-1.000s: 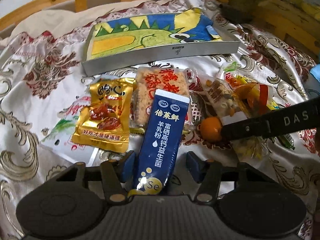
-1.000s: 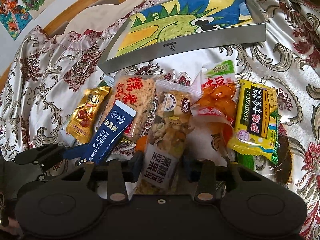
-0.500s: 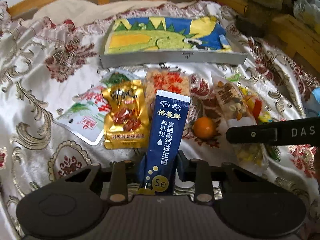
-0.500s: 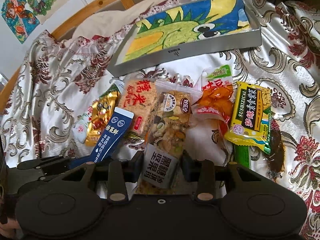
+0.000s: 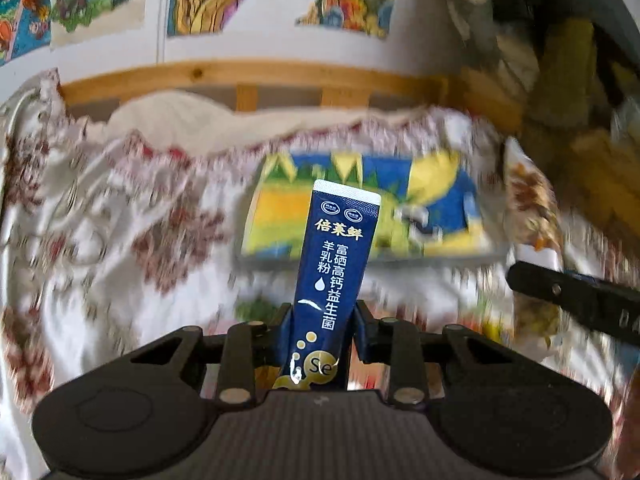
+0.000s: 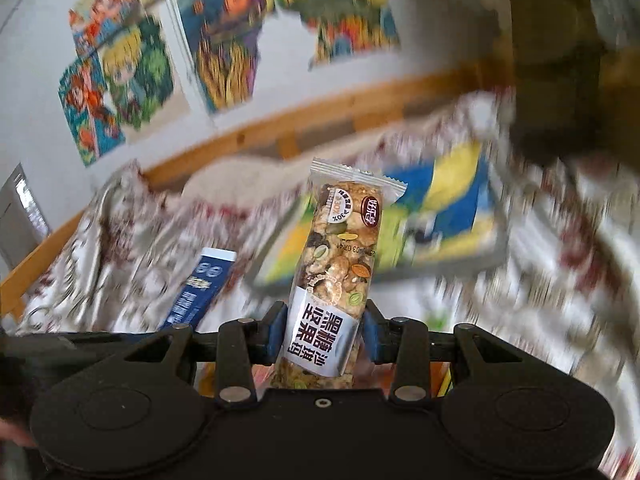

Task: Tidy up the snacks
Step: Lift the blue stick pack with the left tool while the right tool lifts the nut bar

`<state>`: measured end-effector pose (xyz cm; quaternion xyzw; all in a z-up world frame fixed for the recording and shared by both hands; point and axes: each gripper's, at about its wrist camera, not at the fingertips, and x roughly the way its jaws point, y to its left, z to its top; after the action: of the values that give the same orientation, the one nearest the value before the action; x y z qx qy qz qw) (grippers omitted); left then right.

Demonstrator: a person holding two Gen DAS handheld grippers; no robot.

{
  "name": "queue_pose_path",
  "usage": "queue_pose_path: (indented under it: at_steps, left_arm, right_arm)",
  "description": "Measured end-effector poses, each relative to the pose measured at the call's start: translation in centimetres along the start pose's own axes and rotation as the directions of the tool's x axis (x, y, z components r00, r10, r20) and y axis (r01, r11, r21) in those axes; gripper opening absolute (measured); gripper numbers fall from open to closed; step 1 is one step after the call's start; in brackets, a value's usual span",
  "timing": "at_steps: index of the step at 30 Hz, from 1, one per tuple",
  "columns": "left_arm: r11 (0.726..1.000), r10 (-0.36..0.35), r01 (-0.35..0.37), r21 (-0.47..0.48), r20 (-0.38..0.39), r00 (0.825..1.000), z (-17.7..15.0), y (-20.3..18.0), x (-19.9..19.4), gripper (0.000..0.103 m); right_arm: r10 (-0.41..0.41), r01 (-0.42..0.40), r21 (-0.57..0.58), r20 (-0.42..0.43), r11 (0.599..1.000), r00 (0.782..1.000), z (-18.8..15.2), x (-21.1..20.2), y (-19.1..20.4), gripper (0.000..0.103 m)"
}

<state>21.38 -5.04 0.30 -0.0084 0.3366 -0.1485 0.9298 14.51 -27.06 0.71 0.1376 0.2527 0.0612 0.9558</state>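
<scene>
Black left gripper (image 5: 322,330) and right gripper (image 6: 324,332) had blue pads (image 6: 276,330), silver screws (image 6: 232,393); lettering perhaps white.

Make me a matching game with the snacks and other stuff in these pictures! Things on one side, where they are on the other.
Things:
1. blue sachet
2. nut bar
3. dinosaur box
4. cartoon pictures

Places:
A. on the wall
B. in the right tool
C. on the flowery cloth
D. in the left tool

Pairs: 1-D, 2-B, 3-C, 4-A
</scene>
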Motion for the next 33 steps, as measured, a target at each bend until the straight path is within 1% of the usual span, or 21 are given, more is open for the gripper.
queue_pose_path:
  at_steps: [3, 5, 7, 9, 11, 15, 16, 18, 20, 23, 25, 28, 31, 33]
  left_arm:
    - [1.000, -0.004, 0.004, -0.017, 0.044, 0.999, 2.5, -0.7, 2.0, 0.033]
    - [0.999, -0.010, 0.013, -0.037, 0.067, 0.998, 4.2, -1.1, 3.8, 0.033]
    - [0.999, -0.012, 0.016, -0.050, 0.088, 0.996, 5.6, -1.4, 5.9, 0.033]
    - [0.998, -0.015, 0.021, -0.057, 0.104, 0.994, 6.5, -1.5, 7.9, 0.033]
    - [0.997, -0.016, 0.024, -0.070, 0.104, 0.994, 7.4, -1.4, 10.2, 0.033]
    - [0.997, -0.004, 0.010, -0.077, 0.084, 0.996, 8.4, -0.8, 14.4, 0.033]
    - [0.997, 0.002, 0.004, -0.077, 0.081, 0.997, 8.6, -0.6, 15.4, 0.033]
    - [0.997, 0.011, -0.005, -0.076, 0.076, 0.997, 8.8, -0.1, 17.1, 0.033]
    - [0.997, 0.026, -0.021, -0.078, 0.069, 0.997, 8.9, 0.5, 18.5, 0.033]
    - [0.994, 0.049, -0.045, -0.095, 0.040, 0.998, 8.7, 1.6, 20.4, 0.033]
    - [0.993, 0.057, -0.054, -0.107, 0.020, 0.998, 8.4, 2.5, 21.1, 0.033]
    - [0.990, 0.080, -0.081, -0.117, -0.009, 0.997, 7.9, 3.6, 22.0, 0.033]
    - [0.986, 0.088, -0.091, -0.140, -0.034, 0.996, 7.2, 4.4, 22.4, 0.033]
    - [0.986, 0.089, -0.096, -0.136, -0.053, 0.995, 6.7, 4.7, 22.8, 0.033]
  right_arm:
    - [-0.024, 0.025, -0.015, 0.117, 1.000, 0.993, 1.6, 0.9, -1.2, 0.042]
    - [-0.039, 0.041, -0.006, 0.189, 0.999, 0.981, 3.1, 2.0, -2.3, 0.042]
    - [-0.057, 0.056, 0.012, 0.242, 0.998, 0.969, 4.3, 3.3, -3.3, 0.042]
    - [-0.078, 0.073, 0.027, 0.268, 0.997, 0.960, 5.2, 5.1, -4.4, 0.042]
    - [-0.108, 0.105, 0.025, 0.273, 0.994, 0.956, 5.9, 7.3, -5.7, 0.042]
    - [-0.163, 0.151, 0.067, 0.255, 0.986, 0.953, 6.7, 11.6, -7.9, 0.042]
    - [-0.170, 0.150, 0.096, 0.251, 0.984, 0.953, 6.9, 12.6, -8.6, 0.042]
    - [-0.147, 0.120, 0.127, 0.225, 0.985, 0.963, 6.9, 14.4, -9.4, 0.042]
    - [-0.148, 0.127, 0.114, 0.203, 0.985, 0.968, 6.5, 16.1, -9.4, 0.042]
    - [-0.154, 0.143, 0.090, 0.128, 0.986, 0.980, 5.6, 18.3, -9.2, 0.042]
    - [-0.158, 0.152, 0.074, 0.083, 0.986, 0.984, 5.0, 19.5, -8.9, 0.042]
    - [-0.167, 0.166, 0.048, 0.029, 0.985, 0.986, 4.0, 20.4, -8.2, 0.042]
    - [-0.165, 0.166, 0.044, -0.027, 0.985, 0.986, 3.0, 21.2, -7.8, 0.042]
    - [-0.167, 0.169, 0.030, -0.060, 0.985, 0.984, 2.5, 21.8, -7.5, 0.041]
